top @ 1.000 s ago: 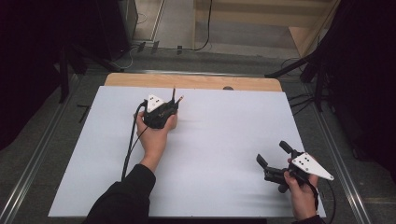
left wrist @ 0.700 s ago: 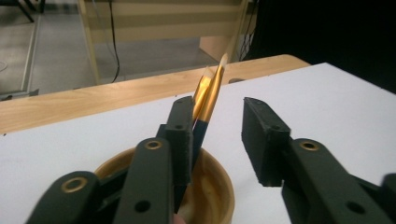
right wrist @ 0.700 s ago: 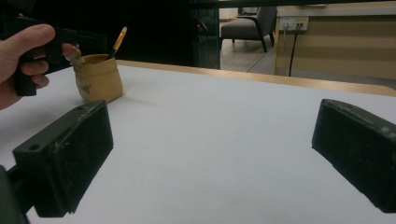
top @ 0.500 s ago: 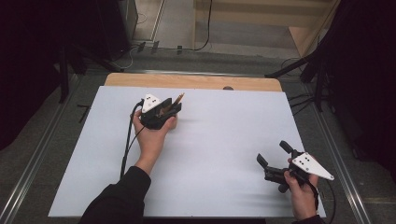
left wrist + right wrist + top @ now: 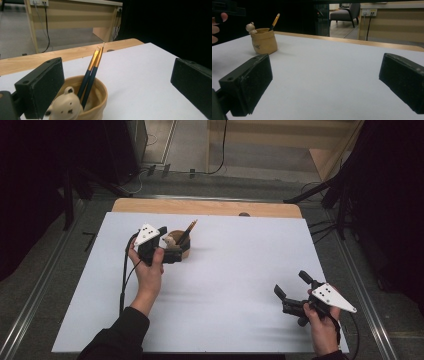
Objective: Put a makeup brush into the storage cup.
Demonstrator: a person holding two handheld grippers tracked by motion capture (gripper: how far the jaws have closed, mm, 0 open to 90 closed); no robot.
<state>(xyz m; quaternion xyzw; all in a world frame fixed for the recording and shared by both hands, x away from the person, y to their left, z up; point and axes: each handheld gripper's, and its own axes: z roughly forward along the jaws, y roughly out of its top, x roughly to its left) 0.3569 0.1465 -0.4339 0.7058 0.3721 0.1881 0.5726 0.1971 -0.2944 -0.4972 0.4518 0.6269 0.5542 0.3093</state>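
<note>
A tan cup point(image 5: 183, 253) with a small bear figure point(image 5: 170, 240) on its rim stands on the white table top point(image 5: 235, 255), left of centre. Two dark blue brushes with gold ferrules point(image 5: 186, 232) lean in it. My left gripper point(image 5: 170, 245) sits just left of the cup; its jaws have just been opening and now stand wide apart, and the pads do not press on the cup. In the left gripper view the cup point(image 5: 93, 100), bear point(image 5: 65, 103) and brushes point(image 5: 91, 72) sit low between the jaws. My right gripper point(image 5: 293, 285) is open near the front right corner, holding nothing.
A bare wooden strip point(image 5: 210, 207) runs along the table's far edge, with a small dark spot point(image 5: 244, 214) on it. Black stands and cables sit on the floor beyond. In the right gripper view the cup point(image 5: 264, 41) stands far off at the left.
The left gripper's jaws have opened, and the hand has drawn back to the left and lifted a little, uncovering the cup. The brush tip now leans to the right. The right hand has kept still.
</note>
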